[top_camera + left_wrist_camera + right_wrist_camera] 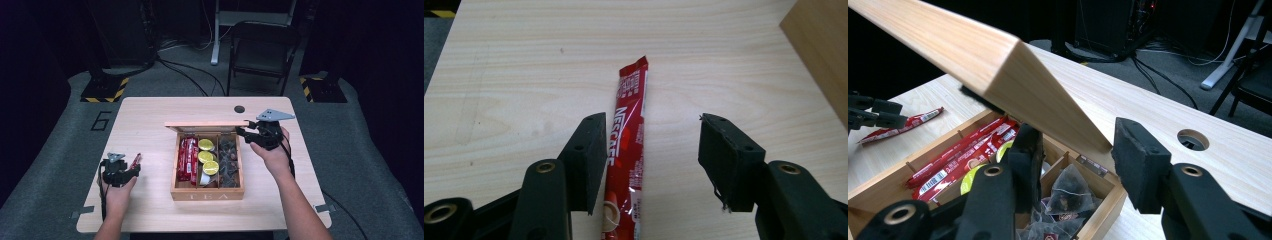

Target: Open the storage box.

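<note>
A red Nescafe stick (628,145) lies flat on the wooden table (150,120) left of the tea box. My left gripper (652,122) hovers over its near end, open, the stick between the jaws and close to the left pad (589,150). In the high view the left gripper (132,167) is at the table's left, with the stick (136,160) at its tips. The wooden tea box (207,194) stands in the middle with its lid (205,123) raised. My right gripper (245,131) is shut on the lid's right end (1048,95), one pad on each side.
The box holds red sticks (187,157) on the left, yellow round packets (206,156) in the middle and dark tea bags (229,160) on the right. A cable hole (239,109) is behind the box. A folding chair (262,50) stands beyond the table.
</note>
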`<state>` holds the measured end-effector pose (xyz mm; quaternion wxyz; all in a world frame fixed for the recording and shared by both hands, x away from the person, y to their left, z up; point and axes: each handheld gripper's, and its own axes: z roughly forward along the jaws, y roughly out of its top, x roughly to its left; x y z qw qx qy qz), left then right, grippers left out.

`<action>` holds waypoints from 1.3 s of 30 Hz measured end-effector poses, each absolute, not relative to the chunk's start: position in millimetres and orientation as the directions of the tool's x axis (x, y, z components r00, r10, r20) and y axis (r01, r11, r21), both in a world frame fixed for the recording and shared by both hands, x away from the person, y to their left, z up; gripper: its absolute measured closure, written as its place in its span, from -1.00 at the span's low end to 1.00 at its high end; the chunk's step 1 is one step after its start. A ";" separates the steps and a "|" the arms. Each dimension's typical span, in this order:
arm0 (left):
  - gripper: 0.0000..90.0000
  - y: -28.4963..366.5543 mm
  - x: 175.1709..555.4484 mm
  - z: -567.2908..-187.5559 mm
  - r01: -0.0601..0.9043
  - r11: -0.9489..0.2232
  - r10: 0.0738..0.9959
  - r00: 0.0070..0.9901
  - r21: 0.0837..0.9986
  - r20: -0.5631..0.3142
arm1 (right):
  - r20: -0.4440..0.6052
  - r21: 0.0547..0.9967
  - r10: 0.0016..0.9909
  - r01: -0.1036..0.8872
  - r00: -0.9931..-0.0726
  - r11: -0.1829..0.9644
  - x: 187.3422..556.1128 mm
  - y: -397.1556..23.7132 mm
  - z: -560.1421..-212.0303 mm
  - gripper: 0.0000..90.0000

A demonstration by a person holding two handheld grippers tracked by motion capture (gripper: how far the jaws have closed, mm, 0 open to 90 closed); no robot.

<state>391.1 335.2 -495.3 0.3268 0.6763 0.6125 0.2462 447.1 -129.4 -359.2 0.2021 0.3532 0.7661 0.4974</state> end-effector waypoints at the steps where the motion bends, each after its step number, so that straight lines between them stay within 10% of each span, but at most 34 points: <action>1: 0.00 334.2 390.7 -494.2 0.664 -0.041 0.989 0.132 0.746 -0.064 | 0.042 0.905 0.742 0.340 -0.669 0.256 447.1 -129.4 -359.2 0.23; 39: 0.16 269.1 376.7 -403.6 0.532 -0.155 0.906 0.412 0.832 -0.095 | 0.030 0.903 0.738 0.335 -0.675 0.270 443.4 -130.1 -358.0 0.23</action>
